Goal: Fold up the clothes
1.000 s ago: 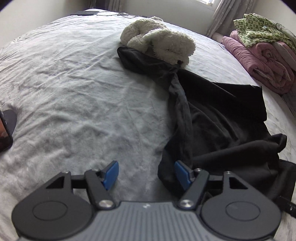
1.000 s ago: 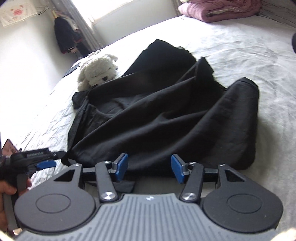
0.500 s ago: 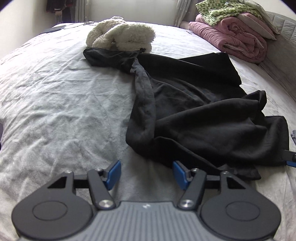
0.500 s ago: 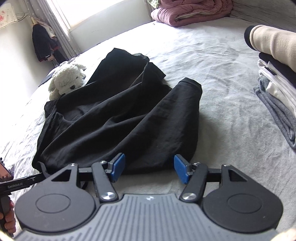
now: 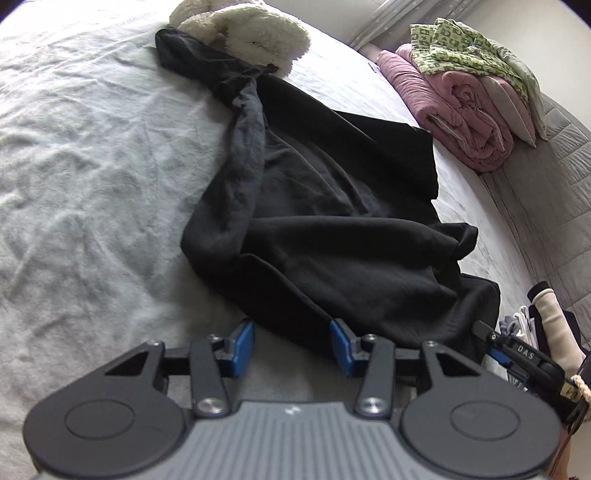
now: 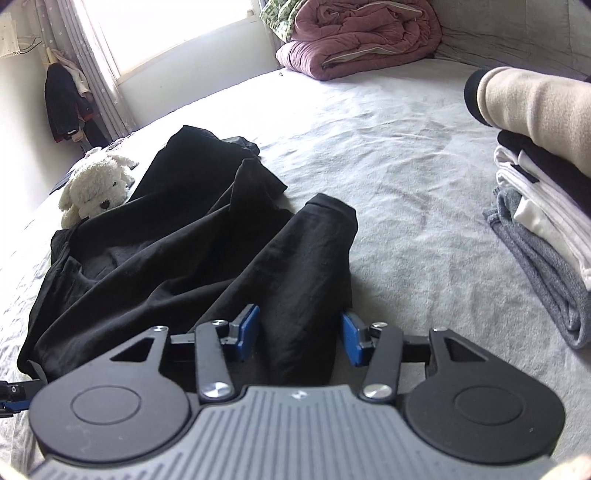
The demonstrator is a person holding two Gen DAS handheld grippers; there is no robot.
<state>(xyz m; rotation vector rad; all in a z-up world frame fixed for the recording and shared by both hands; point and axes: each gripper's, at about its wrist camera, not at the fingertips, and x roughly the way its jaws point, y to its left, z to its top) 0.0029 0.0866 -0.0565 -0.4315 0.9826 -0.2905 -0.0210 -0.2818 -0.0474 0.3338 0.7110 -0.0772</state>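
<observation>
one black garment — long axis toward plush dog.

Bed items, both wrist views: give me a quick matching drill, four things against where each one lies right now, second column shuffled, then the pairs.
Things:
1. black garment
2. white plush dog
3. pink quilt
4. folded clothes stack

Places:
A. far end of the bed, by the window
B. right side of the bed, neatly piled
C. spread crumpled mid-bed, its near edge between the open jaws of both grippers
D. at the garment's far corner, touching it

Pairs: 1-C, 2-D, 3-A, 4-B
</observation>
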